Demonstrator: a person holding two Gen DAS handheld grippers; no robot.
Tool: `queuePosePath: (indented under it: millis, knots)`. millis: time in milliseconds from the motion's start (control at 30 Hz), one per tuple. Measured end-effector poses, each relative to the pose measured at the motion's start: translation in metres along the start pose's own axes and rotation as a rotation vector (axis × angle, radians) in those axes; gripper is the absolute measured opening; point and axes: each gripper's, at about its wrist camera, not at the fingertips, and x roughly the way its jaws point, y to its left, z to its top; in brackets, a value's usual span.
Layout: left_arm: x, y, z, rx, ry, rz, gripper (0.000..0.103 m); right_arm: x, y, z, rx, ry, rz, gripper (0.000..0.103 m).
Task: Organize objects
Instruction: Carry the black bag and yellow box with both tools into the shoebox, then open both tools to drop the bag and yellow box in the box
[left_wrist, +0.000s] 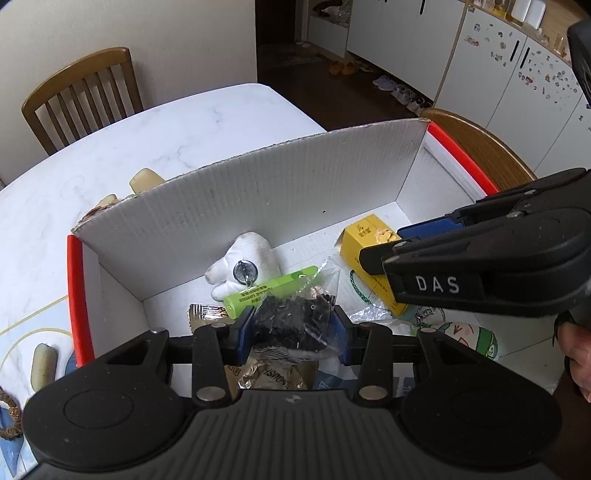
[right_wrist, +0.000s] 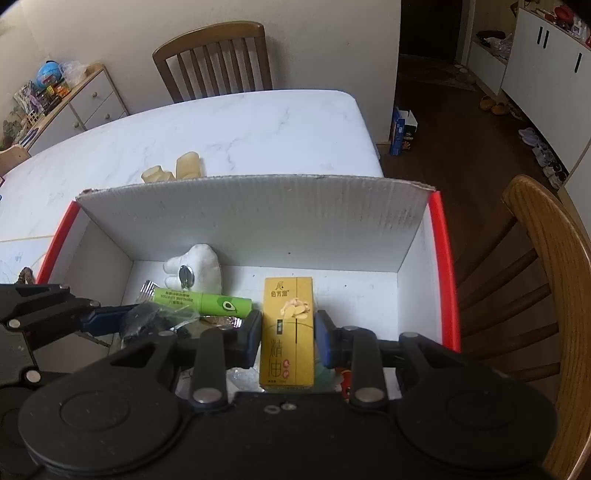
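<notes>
A white cardboard box (left_wrist: 280, 192) (right_wrist: 255, 218) with red rims stands on the marble table. Over it, my left gripper (left_wrist: 291, 326) (right_wrist: 110, 319) is shut on a clear bag of black bits (left_wrist: 295, 319) (right_wrist: 146, 321). My right gripper (right_wrist: 288, 334) (left_wrist: 382, 256) is shut on an upright yellow carton (right_wrist: 288, 332) (left_wrist: 360, 240) near the box's right side. On the box floor lie a green tube (left_wrist: 269, 293) (right_wrist: 203, 304), a white plush hand (left_wrist: 247, 254) (right_wrist: 201, 266) with a metal disc on it, and foil packets (left_wrist: 203, 314).
Cream-coloured blocks (right_wrist: 177, 168) (left_wrist: 146, 181) sit on the table behind the box, another (left_wrist: 44, 363) to its left. Wooden chairs stand at the far side (right_wrist: 214, 59) and the right (right_wrist: 546, 280). A small doll with a green band (left_wrist: 476, 338) lies low in the box.
</notes>
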Motion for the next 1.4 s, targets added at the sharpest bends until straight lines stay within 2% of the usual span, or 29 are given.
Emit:
queuePosePath:
  millis: [367,433,533,833,1400]
  knots:
    - [0.002,-0.002,0.000,-0.003,-0.005,-0.004,0.043,0.002,-0.007,0.000,0.014,0.011,0.024,0.030]
    - [-0.001,-0.002,0.000,-0.007,-0.014,-0.006,0.055,-0.002,-0.008,0.000,0.024,0.010,0.039,0.031]
    - [-0.006,-0.001,-0.001,-0.018,-0.028,-0.008,0.063,-0.008,-0.007,-0.002,0.021,0.003,0.053,0.033]
    - [-0.027,0.001,-0.009,-0.024,-0.067,-0.005,0.063,-0.023,-0.005,-0.009,0.027,-0.023,0.069,0.040]
    - [-0.092,0.024,-0.035,-0.048,-0.186,-0.020,0.064,-0.071,0.020,-0.026,-0.005,-0.114,0.116,0.042]
